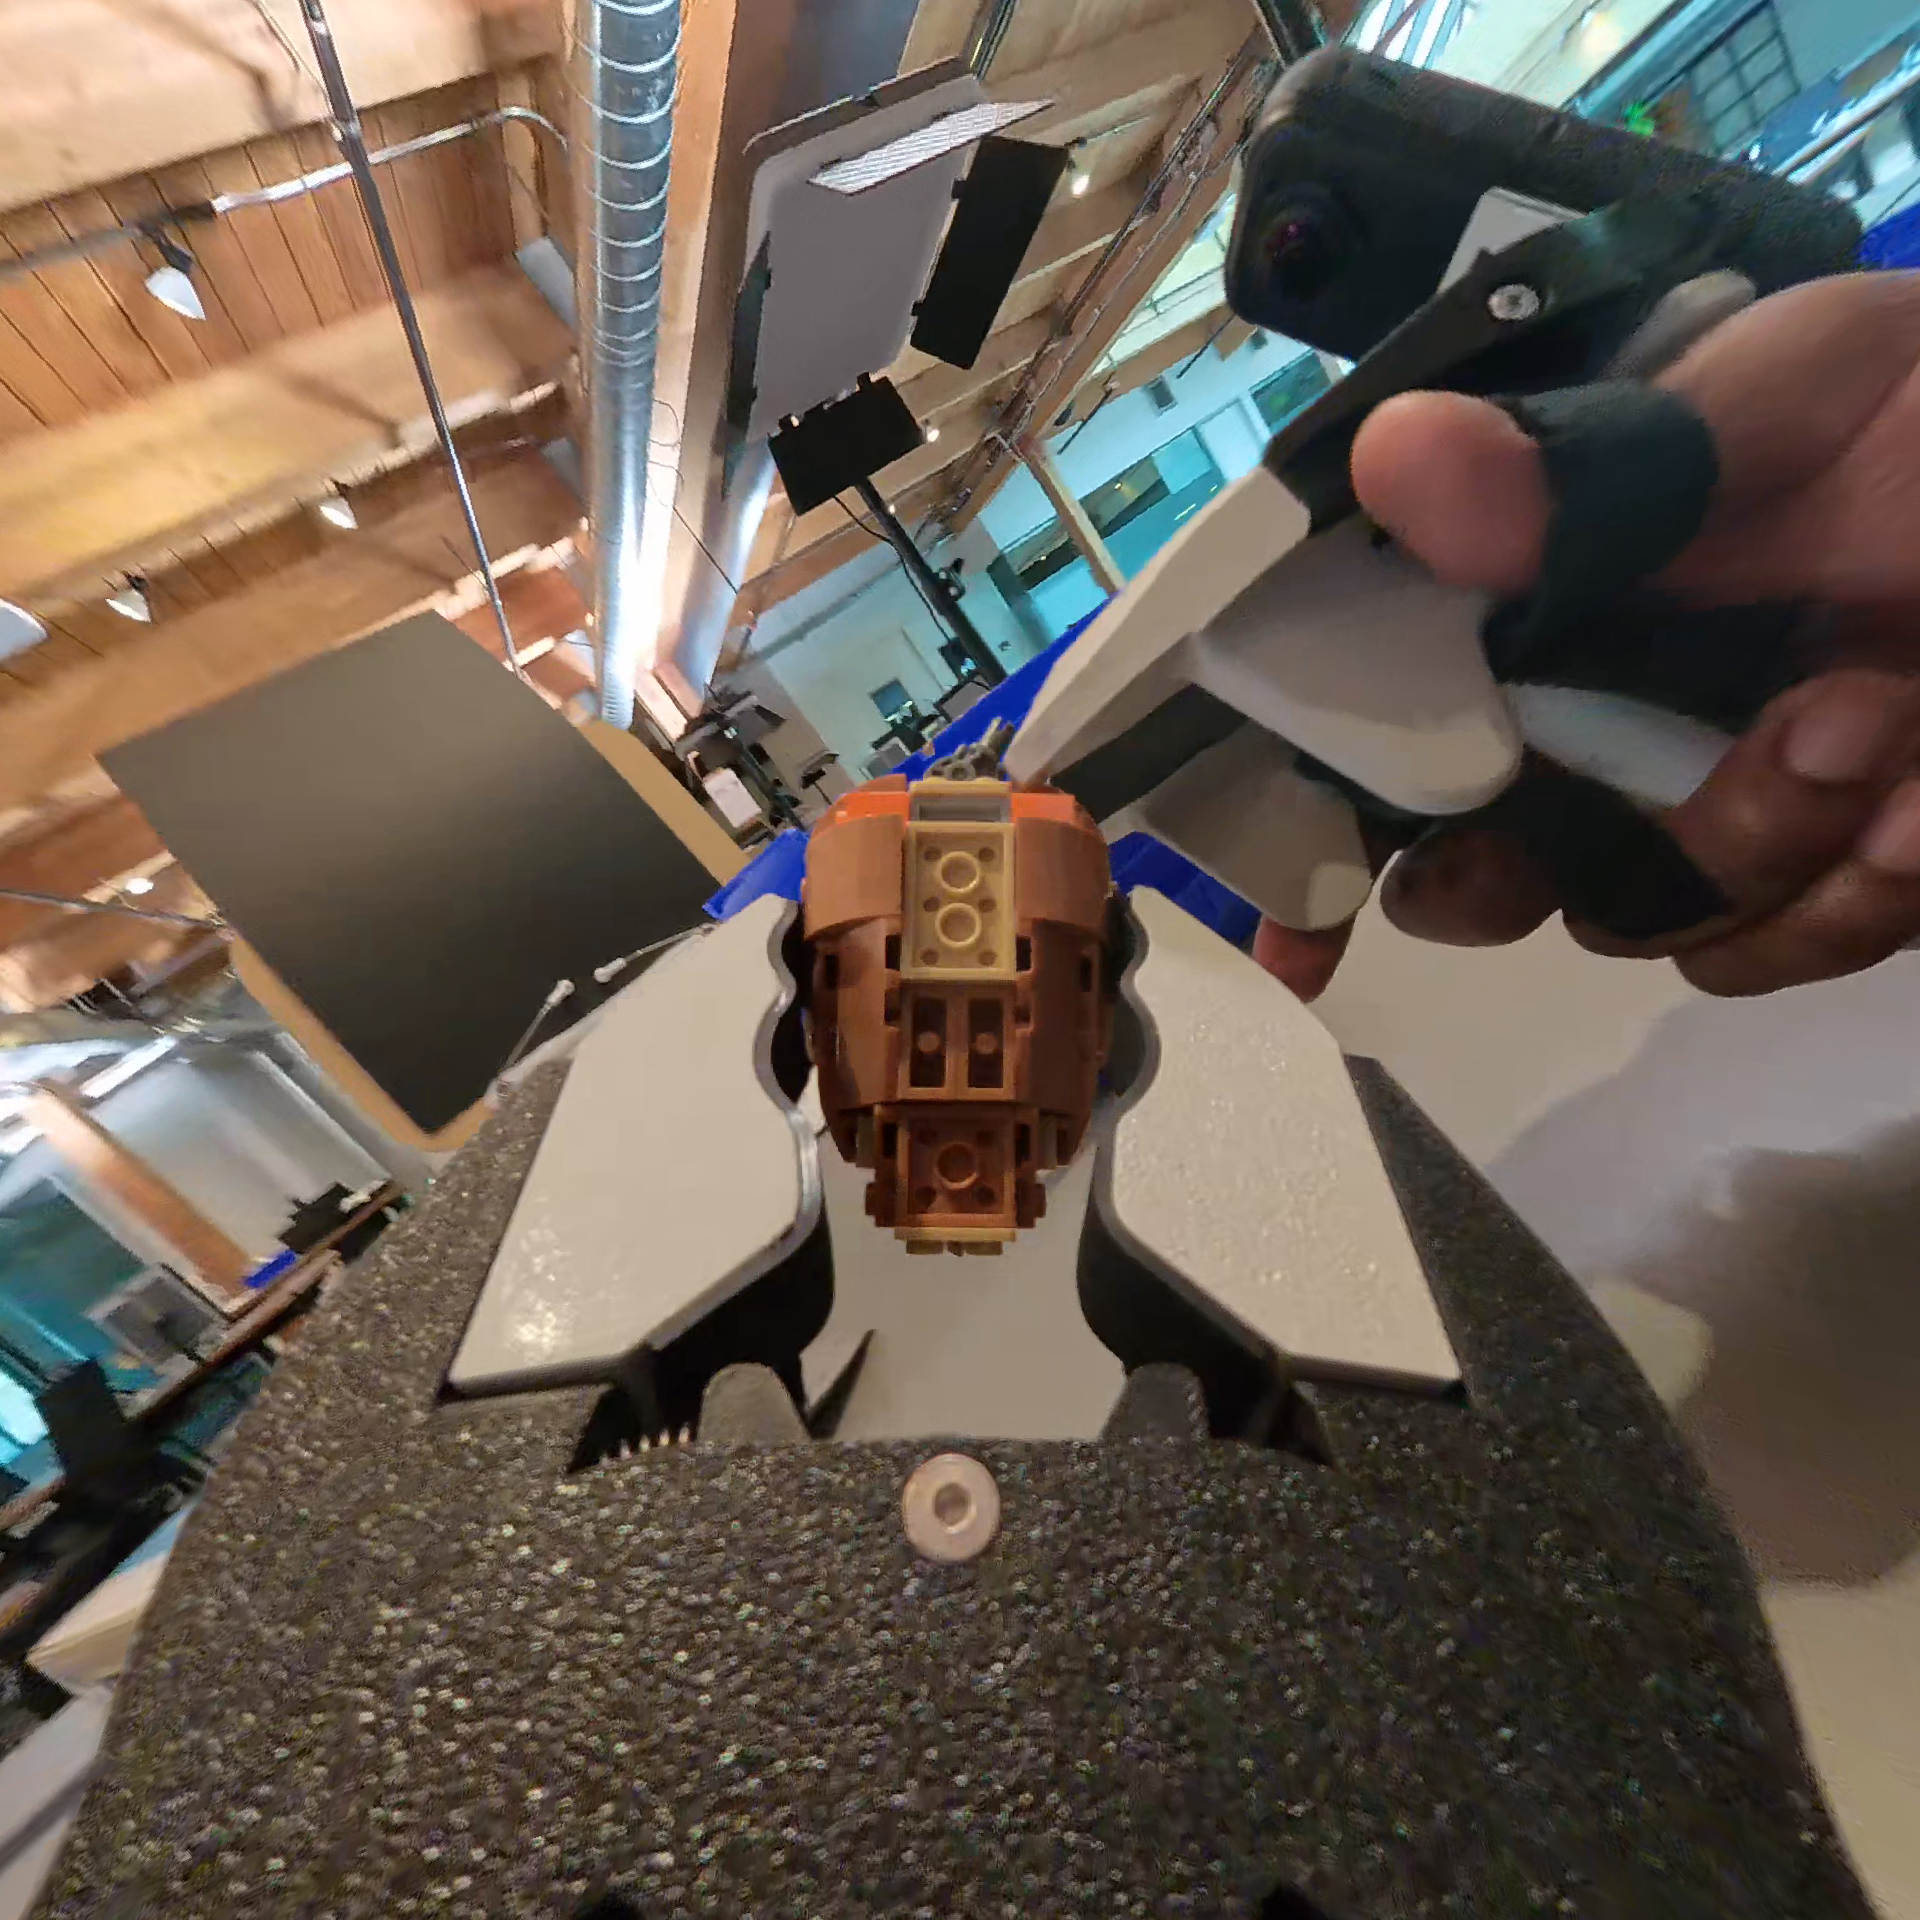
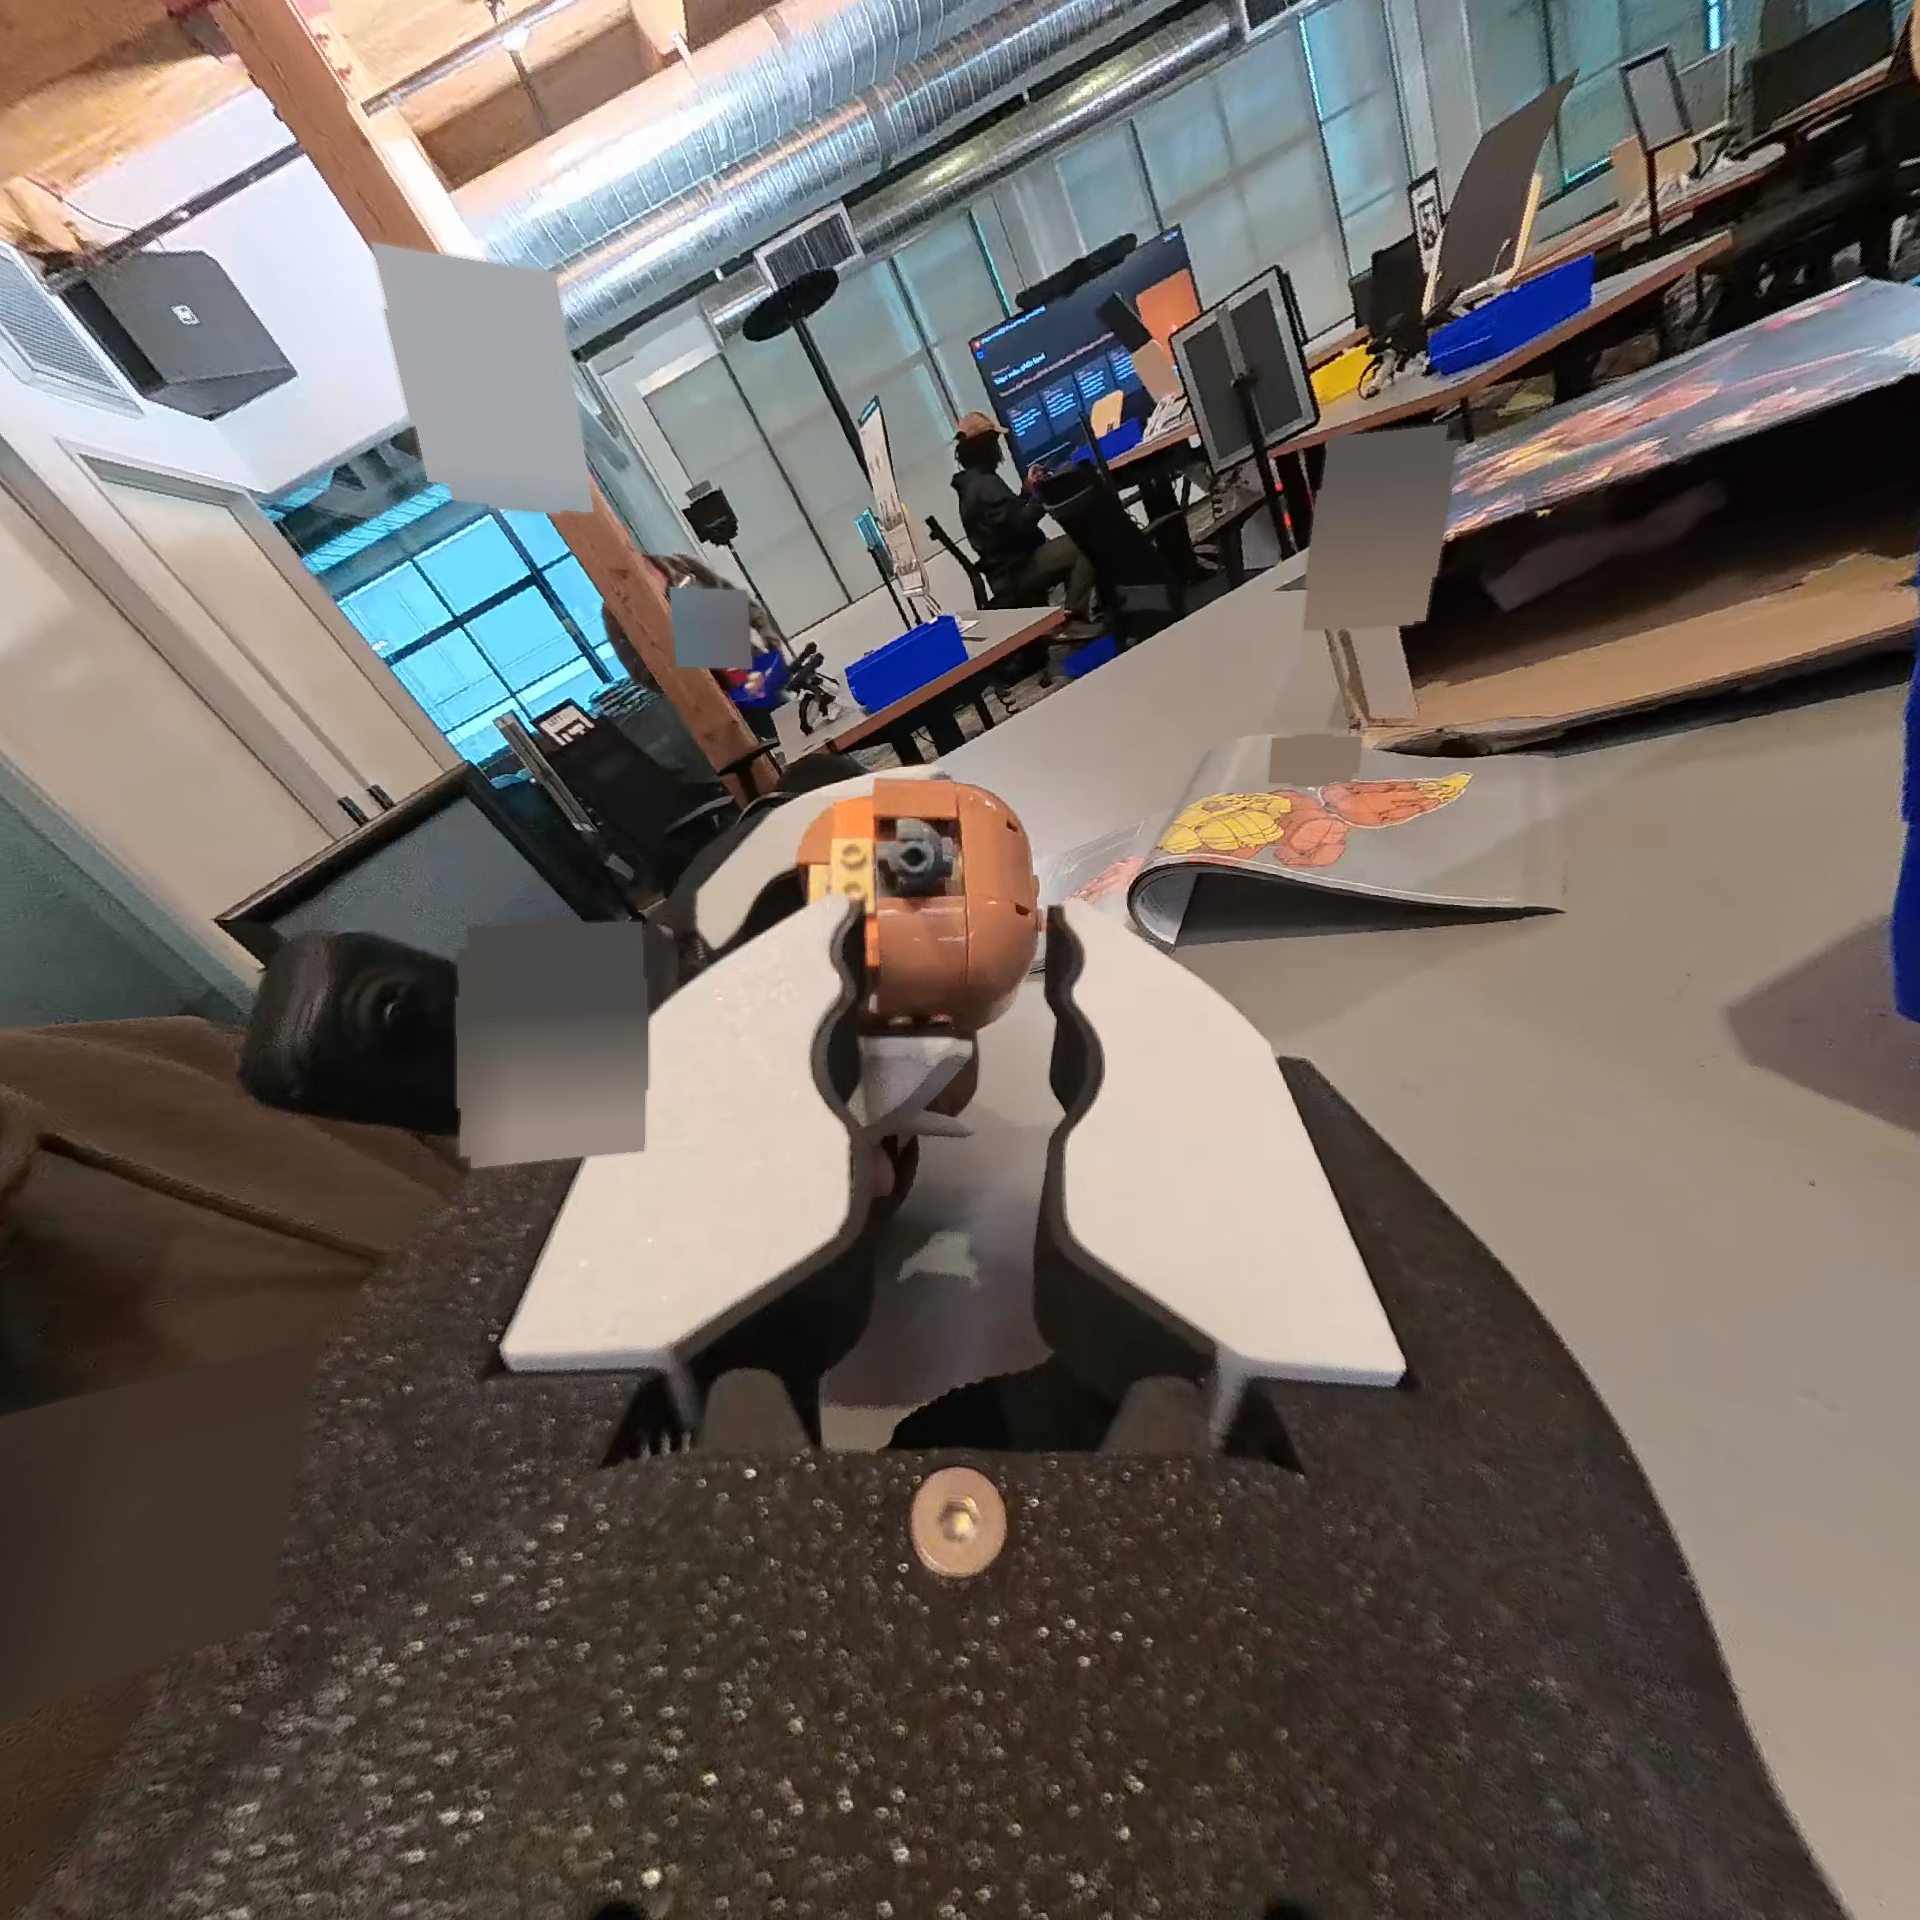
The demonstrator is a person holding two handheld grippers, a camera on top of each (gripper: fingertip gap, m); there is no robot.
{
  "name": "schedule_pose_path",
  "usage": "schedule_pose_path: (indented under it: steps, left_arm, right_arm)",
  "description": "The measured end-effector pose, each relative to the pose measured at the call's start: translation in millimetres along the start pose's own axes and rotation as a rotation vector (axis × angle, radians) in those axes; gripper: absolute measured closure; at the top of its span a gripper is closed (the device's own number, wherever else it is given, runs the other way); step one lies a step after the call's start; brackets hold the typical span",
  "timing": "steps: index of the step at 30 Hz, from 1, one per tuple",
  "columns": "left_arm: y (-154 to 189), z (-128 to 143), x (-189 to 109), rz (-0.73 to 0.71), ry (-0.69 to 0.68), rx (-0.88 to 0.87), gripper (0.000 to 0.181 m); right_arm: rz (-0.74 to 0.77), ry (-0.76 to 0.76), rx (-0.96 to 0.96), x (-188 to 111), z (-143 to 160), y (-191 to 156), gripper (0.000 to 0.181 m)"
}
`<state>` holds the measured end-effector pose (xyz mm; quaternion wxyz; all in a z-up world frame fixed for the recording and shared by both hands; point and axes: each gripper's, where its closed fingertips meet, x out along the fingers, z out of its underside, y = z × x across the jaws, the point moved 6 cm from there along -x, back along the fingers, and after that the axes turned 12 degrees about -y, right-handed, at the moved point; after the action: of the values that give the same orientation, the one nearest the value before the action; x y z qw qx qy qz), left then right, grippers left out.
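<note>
Open-plan office with a wood-beam ceiling (image 1: 260, 343); a ribbed silver air duct (image 2: 831, 135) runs under it, with spot lamps (image 1: 171, 286) to the side. Below the duct's far end, frosted glass partitions (image 2: 935, 436), a wall screen (image 2: 1081, 364), desks with blue bins (image 2: 904, 660) and black chairs. Left of the duct: white wall, door, blue-lit gridded window (image 2: 478, 623); grey tabletop (image 2: 1558, 1091) in foreground.

table (image 2: 1558, 1091) open right | booklet (image 2: 1351, 852), cardboard box (image 2: 1662, 644) block far side
</note>
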<state>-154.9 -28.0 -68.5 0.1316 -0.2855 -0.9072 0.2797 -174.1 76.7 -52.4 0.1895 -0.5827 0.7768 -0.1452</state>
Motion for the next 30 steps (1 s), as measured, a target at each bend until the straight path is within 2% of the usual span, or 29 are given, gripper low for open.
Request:
schedule_pose_path:
  steps: [3,4,7,9,12,19,21,24,27,30]
  left_arm:
    - [1.3,0.1,0.2,-0.025,-0.004,0.036,0.126]
    - [1.7,0.8,0.8,-0.015,-0.009,0.029,0.125]
    - [2.4,2.0,1.2,0.014,-0.014,0.015,0.126]
    - [3.4,1.2,0.7,0.033,-0.006,0.005,0.126]
    - [1.6,1.5,-0.2,0.083,0.006,-0.048,0.126]
    - [0.2,1.7,0.3,0.170,0.014,-0.136,0.126]
    - [0.6,2.6,0.9,0.222,0.010,-0.180,0.126]
    - [0.9,4.7,1.8,0.319,-0.002,-0.266,0.126]
    - [-1.8,6.6,1.5,0.393,-0.004,-0.346,0.126]
    - [-2.2,12.1,1.4,0.452,-0.040,-0.357,0.126]
  right_arm:
    - [0.007,-0.005,-0.017,1.9,1.1,1.2,0.150]
    - [-0.003,-0.006,-0.029,1.8,1.4,0.5,0.156]
    - [0.016,-0.014,-0.092,1.5,2.4,0.7,0.159]
    - [0.039,-0.018,-0.160,0.5,3.6,0.5,0.172]
    - [0.025,-0.017,-0.213,-1.8,4.0,-1.1,0.181]
    - [-0.016,-0.012,-0.266,-3.7,2.9,-3.1,0.181]
    - [0.019,-0.013,-0.363,-6.5,3.6,-4.6,0.181]
    - [0.137,-0.013,-0.617,-12.6,3.8,-10.9,0.177]
    - [0.244,-0.092,-0.895,-13.6,7.9,-17.4,0.170]
    - [0.298,-0.198,-1.089,-9.3,14.2,-19.0,0.162]
